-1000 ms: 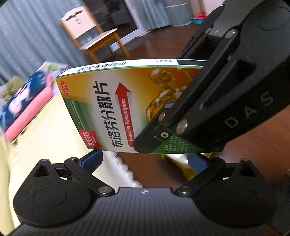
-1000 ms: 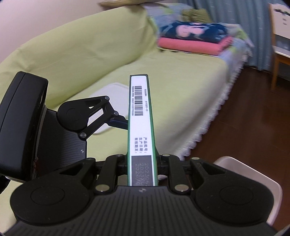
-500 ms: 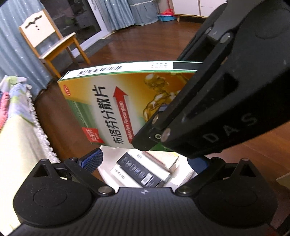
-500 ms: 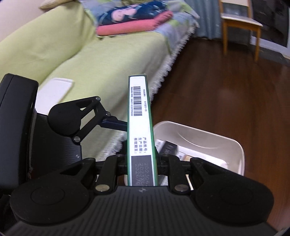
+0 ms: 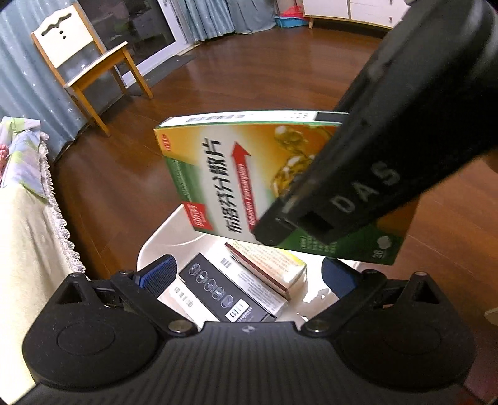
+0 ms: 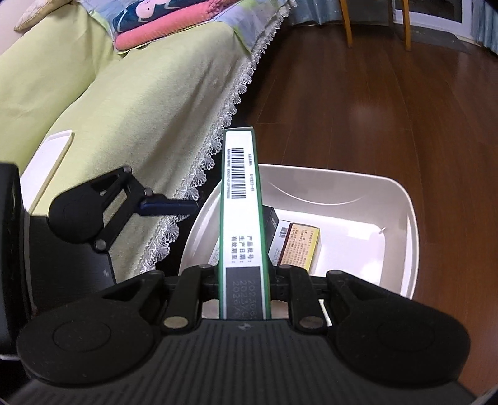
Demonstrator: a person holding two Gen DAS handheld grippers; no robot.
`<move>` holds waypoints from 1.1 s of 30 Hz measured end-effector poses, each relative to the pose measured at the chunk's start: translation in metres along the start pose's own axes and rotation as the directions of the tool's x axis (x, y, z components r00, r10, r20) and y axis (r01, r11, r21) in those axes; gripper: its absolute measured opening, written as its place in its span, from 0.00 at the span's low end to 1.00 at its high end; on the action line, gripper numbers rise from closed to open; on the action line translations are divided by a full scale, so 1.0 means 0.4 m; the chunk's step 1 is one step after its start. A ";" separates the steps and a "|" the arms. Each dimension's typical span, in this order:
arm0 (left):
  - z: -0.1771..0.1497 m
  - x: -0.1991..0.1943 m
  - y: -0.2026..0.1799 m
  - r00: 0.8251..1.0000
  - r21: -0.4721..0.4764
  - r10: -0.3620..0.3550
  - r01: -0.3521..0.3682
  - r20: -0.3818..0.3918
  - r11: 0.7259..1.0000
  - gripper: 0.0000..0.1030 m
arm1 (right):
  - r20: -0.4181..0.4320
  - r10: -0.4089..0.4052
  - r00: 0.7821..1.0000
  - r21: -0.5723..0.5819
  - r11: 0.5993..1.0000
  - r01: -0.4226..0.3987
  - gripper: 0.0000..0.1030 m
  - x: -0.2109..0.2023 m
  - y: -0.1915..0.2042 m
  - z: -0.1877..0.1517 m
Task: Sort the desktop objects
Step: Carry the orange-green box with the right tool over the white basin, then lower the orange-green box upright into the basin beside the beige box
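Observation:
A flat green-and-orange medicine box [image 5: 230,177] hangs on edge above a white bin [image 6: 401,205] on the floor. My right gripper [image 6: 244,280] is shut on it, and the box's white barcode edge [image 6: 241,199] faces the right wrist camera. My left gripper [image 5: 249,269] is open, its blue pads [image 5: 158,275] apart over the bin, with nothing between them. It stays beside the medicine box without touching it. Inside the bin lie a black box [image 5: 218,293], a yellow-and-red box [image 6: 300,246] and a white box under them.
A sofa with a light-green cover and lace fringe [image 6: 130,102] runs along the bin's left side, with a white tray [image 6: 46,162] and folded blankets [image 6: 162,21] on it. A wooden chair [image 5: 90,65] stands on the dark wood floor [image 6: 358,102] beyond.
Both grippers swung away from over the sofa to above the bin on the floor, the box carried along. The left pad that met the box has drawn away from it.

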State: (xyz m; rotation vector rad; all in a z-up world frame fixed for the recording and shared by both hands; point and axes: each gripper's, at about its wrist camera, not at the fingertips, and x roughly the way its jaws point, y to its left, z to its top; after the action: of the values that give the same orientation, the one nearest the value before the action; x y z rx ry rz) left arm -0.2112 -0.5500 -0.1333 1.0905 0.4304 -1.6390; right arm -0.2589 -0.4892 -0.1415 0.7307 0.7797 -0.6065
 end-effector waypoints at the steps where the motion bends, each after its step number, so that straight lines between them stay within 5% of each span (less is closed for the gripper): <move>1: -0.002 0.003 -0.002 1.000 0.004 -0.005 0.005 -0.006 1.000 0.98 | -0.002 0.001 1.000 0.006 1.000 -0.001 0.15 0.007 0.001 -0.002; 22: -0.026 0.014 0.003 0.998 0.028 0.028 -0.026 -0.051 0.999 0.98 | -0.002 -0.061 0.998 0.088 0.994 0.061 0.15 0.033 -0.046 -0.030; 33: 0.001 0.057 -0.003 0.986 0.148 0.142 -0.128 -0.085 0.981 0.98 | 0.011 -0.158 0.987 0.188 0.970 0.153 0.15 0.104 -0.138 -0.029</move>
State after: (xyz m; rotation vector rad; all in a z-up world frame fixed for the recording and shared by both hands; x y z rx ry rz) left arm -0.2126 -0.5628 -0.1523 1.2810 0.2977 -1.5200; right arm -0.2795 -0.5226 -0.1996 0.8363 0.7678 -0.8376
